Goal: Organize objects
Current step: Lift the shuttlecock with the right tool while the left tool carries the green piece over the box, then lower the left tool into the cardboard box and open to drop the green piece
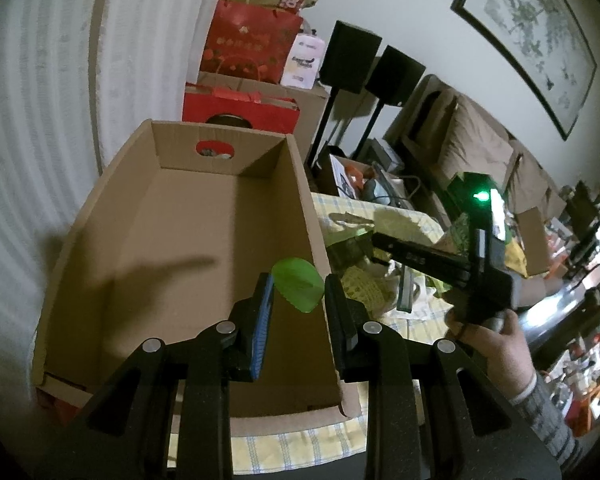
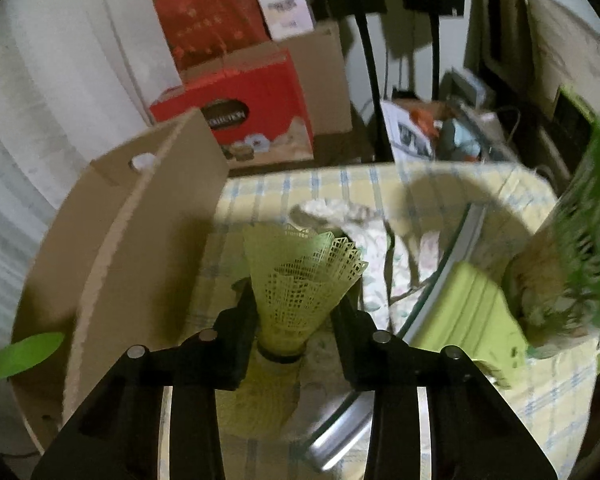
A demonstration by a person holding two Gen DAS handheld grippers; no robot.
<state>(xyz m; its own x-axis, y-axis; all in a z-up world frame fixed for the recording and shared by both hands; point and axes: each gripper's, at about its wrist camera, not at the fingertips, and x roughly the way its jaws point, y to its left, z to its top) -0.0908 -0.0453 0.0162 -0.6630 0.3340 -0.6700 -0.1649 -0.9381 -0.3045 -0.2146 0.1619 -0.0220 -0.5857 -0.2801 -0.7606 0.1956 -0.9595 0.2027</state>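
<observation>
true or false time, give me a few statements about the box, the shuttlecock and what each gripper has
1. The cardboard box is empty inside. True.
2. The right gripper has a red ball between its fingers. False: a yellow-green shuttlecock sits between them, pressed at its skirt.
3. The left gripper hangs above the box's right wall with a flat green piece between its fingers. True.
4. The shuttlecock already lies in the box. False: it is outside, beside the box's wall, over the checked cloth.
5. The box's far wall is solid. False: it has a handle hole.
</observation>
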